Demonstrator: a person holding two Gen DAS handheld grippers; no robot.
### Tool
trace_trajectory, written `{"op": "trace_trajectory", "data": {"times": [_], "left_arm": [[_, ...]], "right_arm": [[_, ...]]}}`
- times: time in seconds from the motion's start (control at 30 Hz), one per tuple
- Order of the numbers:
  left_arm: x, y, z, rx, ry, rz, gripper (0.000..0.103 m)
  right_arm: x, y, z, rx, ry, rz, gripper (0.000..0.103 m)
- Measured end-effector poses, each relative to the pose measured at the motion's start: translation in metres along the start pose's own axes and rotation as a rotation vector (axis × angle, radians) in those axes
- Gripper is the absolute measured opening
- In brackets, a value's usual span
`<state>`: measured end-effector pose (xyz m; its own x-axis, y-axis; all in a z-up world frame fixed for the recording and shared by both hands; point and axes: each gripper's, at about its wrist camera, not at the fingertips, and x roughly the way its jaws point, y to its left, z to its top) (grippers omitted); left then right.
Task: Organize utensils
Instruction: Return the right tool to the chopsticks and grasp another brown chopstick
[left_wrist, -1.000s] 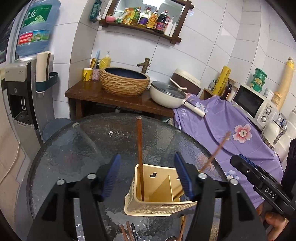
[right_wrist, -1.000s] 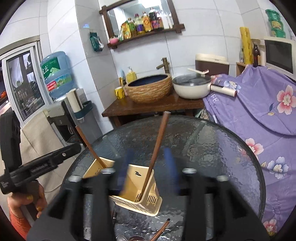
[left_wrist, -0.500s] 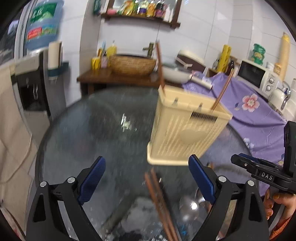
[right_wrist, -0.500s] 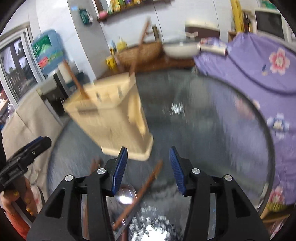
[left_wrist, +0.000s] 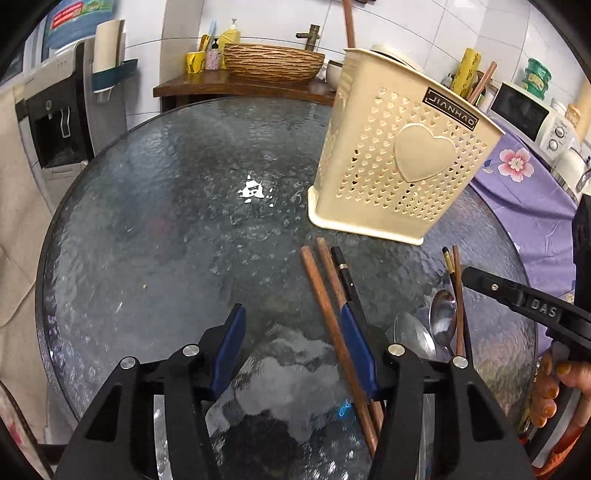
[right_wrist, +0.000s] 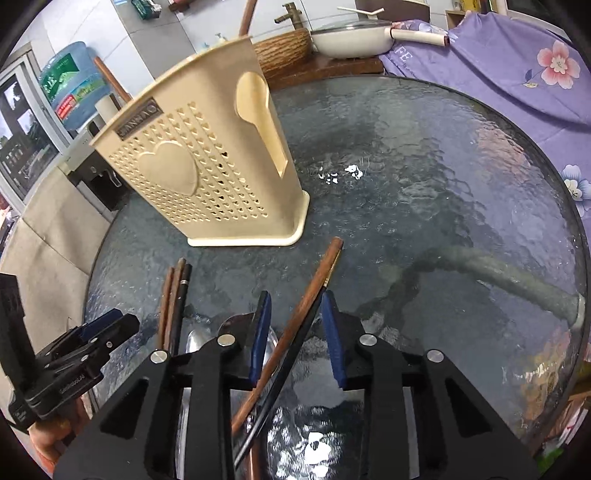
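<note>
A cream perforated utensil holder (left_wrist: 399, 162) with a heart on its side stands on the round glass table (left_wrist: 166, 206); it also shows in the right wrist view (right_wrist: 207, 166). Two brown chopsticks stick out of its top. My left gripper (left_wrist: 293, 325) is open low over the table, with brown and black chopsticks (left_wrist: 328, 291) lying by its right finger. My right gripper (right_wrist: 295, 314) is open, with a brown chopstick (right_wrist: 306, 295) and a black one lying between its fingers. Metal spoons (left_wrist: 439, 321) lie beside them.
A wooden counter with a woven basin (left_wrist: 273, 62) and a pan (right_wrist: 351, 37) stands behind the table. A purple flowered cloth (right_wrist: 517, 66) covers things at the right. A water dispenser (left_wrist: 55, 110) stands at the left.
Both grippers have dropped from above the holder to low over the table in front of it. The loose chopsticks and spoons now lie right by the fingers.
</note>
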<state>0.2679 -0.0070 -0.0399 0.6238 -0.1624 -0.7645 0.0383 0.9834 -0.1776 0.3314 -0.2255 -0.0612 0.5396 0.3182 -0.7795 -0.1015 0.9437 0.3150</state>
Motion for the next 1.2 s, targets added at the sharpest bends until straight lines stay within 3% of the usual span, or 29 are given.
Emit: {"op": "trace_trajectory", "data": {"times": [0.4,0.93,1.2], "left_arm": [[0.016,-0.014,-0.003,0.051,0.025,0.048,0.046],[0.024,-0.004,0.002,0.030,0.041,0.031,0.038],[0.034,-0.016,0.011,0.063,0.053,0.066,0.036]], "right_arm": [[0.024,-0.002,0.012,0.013,0.062,-0.049,0.018],[0.014,-0.008,0.026,0.031,0.057,0.008,0.013],[0.011,-0.007,0.024,0.034,0.049,0.023,0.013]]}}
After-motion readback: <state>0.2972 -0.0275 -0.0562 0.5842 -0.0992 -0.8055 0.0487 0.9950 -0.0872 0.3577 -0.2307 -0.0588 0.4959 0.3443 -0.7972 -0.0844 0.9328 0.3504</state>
